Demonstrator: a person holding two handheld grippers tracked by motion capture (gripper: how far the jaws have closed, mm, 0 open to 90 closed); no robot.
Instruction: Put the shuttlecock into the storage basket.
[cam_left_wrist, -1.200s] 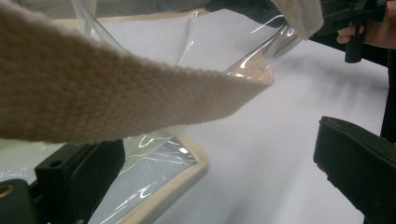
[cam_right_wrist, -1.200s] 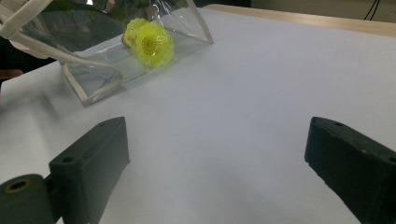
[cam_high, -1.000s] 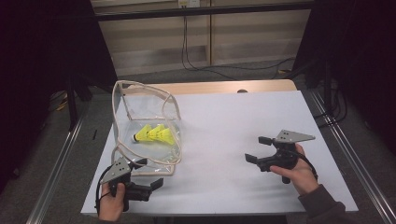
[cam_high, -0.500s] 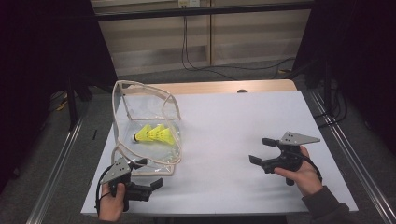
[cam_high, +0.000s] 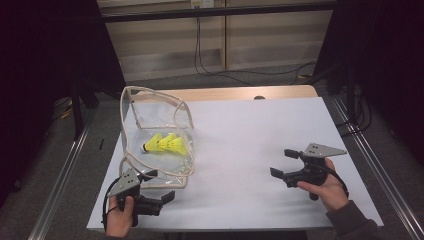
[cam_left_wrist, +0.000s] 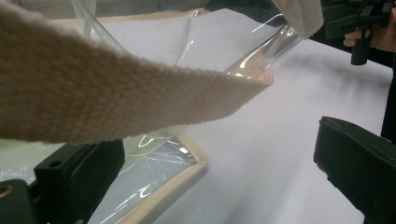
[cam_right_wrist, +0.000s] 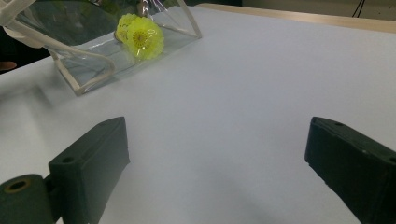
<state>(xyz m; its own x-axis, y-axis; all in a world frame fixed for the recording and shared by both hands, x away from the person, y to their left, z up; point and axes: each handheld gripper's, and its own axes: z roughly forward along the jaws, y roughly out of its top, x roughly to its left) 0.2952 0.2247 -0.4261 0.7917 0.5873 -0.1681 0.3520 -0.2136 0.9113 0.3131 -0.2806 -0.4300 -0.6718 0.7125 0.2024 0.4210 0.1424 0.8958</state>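
High view is showing a dark room with a pale back wall and cables trailing on the grey floor, and a table (cam_high: 260, 130) under a white cover, its wooden edge showing at the far side. Sitting on its left half is a clear bag (cam_high: 155, 135) with cream webbing trim, probably holding two yellow shuttlecocks (cam_high: 165, 144). Left gripper (cam_high: 159, 186) is hovering wide open, gripping nothing, at the bag's near corner, while right gripper (cam_high: 282, 162) is hanging equally open and empty, well apart.

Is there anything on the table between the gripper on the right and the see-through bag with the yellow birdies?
Nothing. In the high view, bare white table runs from the right gripper to the clear bag. The right gripper view shows the same empty stretch before the shuttlecocks.
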